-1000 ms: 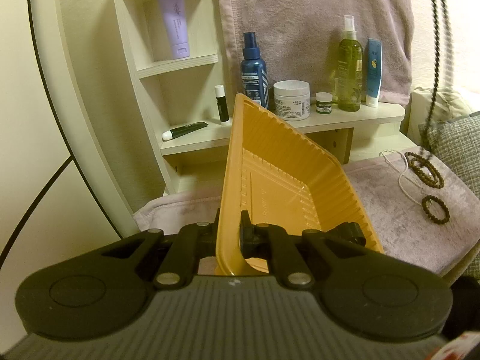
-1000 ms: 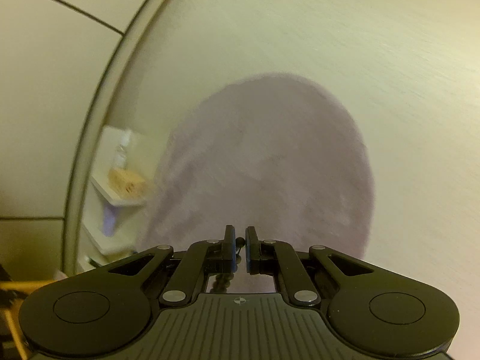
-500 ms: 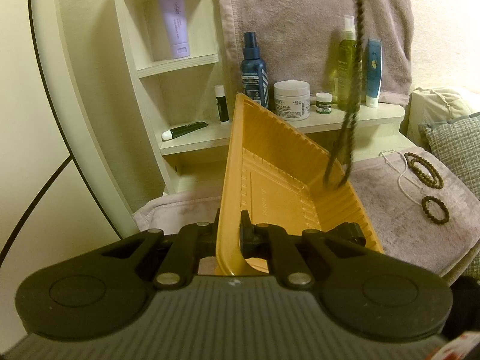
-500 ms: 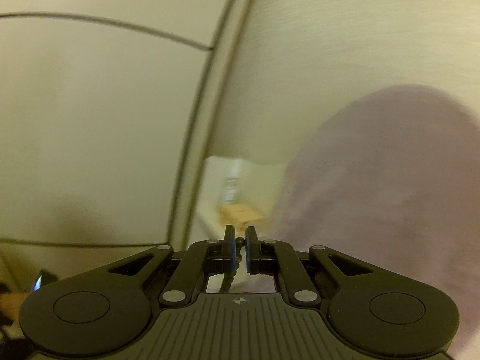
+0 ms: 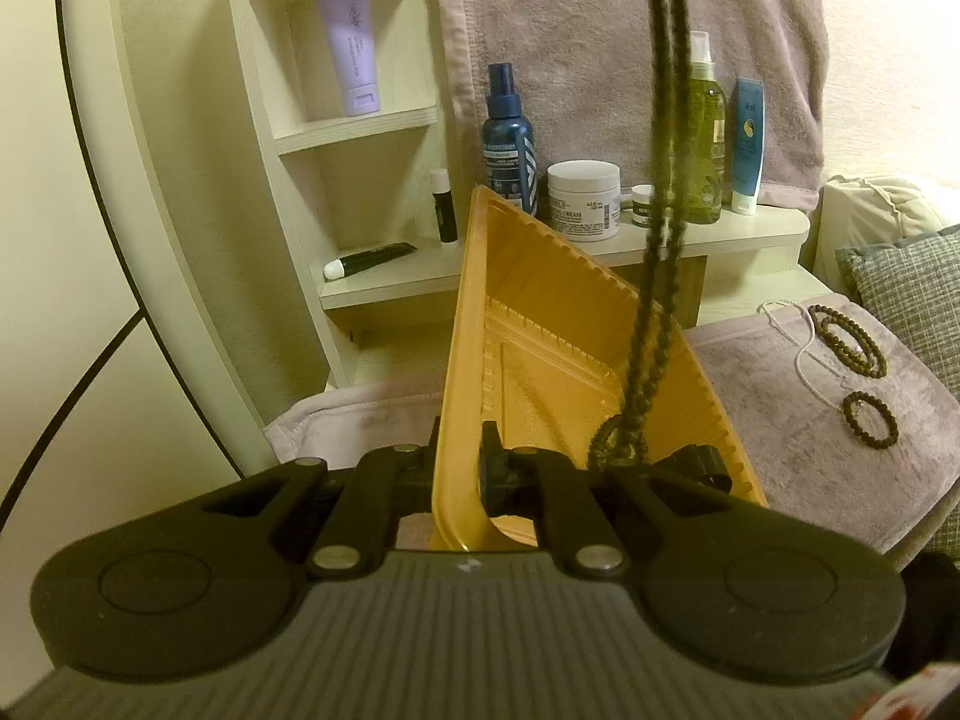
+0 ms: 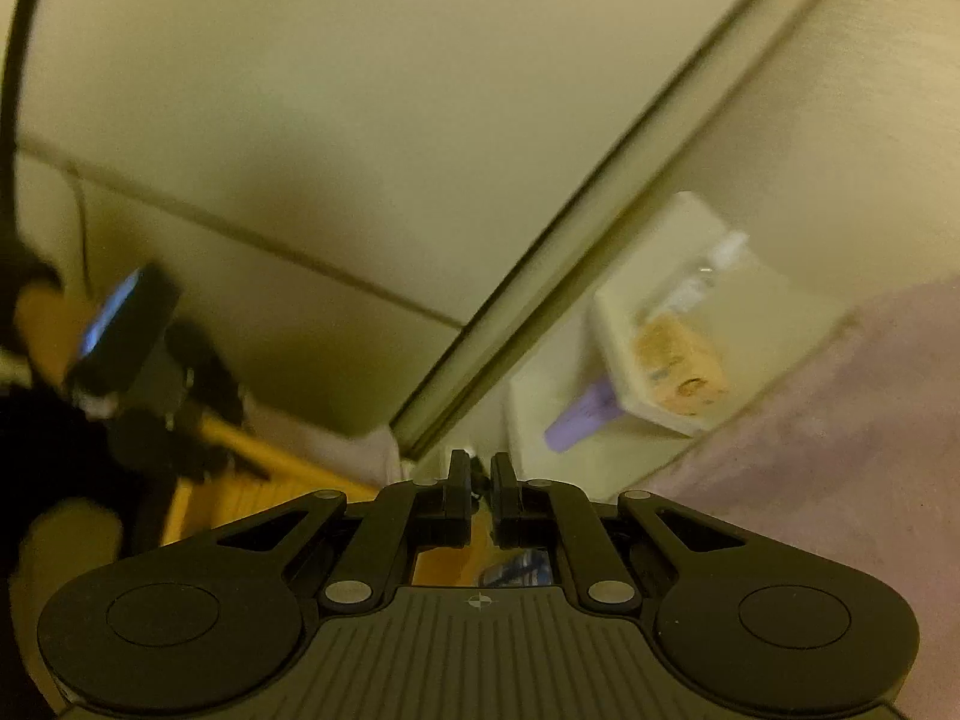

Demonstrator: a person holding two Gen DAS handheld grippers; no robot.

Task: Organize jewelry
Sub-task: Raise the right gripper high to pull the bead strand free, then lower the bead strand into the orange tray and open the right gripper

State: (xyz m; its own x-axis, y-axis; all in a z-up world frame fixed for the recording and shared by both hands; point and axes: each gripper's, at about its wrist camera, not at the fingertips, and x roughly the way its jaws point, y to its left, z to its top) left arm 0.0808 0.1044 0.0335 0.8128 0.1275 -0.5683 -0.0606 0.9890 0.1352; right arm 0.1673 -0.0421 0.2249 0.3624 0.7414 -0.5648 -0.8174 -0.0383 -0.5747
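A: Entry, left wrist view. Your left hand-held gripper [image 5: 459, 468] is clamped on the near rim of the orange tray [image 5: 540, 330]; one finger sits outside the wall, the other inside. The tray stands tilted, its far corner rising toward the centre of the frame.

B: And the long bead string?

A: The dark bead necklace [image 5: 651, 312] hangs as a doubled strand from the top edge of the frame, right of centre, down into the tray. Its lower end has coiled into a small loop on the tray floor, just right of your inner finger.

B: Right side?

A: In the right wrist view your right hand-held gripper [image 6: 478, 483] shows a narrow gap between its fingers. Something small and dark sits in that gap, too blurred to identify, so you cannot tell whether it grips the strand. That view is smeared; the tray shows only as an orange strip at lower left.

B: Remaining pieces?

A: At the right of the left wrist frame, on the mauve towel [image 5: 798, 456]: a double-looped bead bracelet [image 5: 846, 333], a single bead bracelet [image 5: 870, 420] below it, and a thin white chain [image 5: 798, 348] running beside both. They lie well apart from the tray.

B: Background?

A: A white shelf [image 5: 720, 237] behind the tray carries bottles and a cream jar [image 5: 583, 199].
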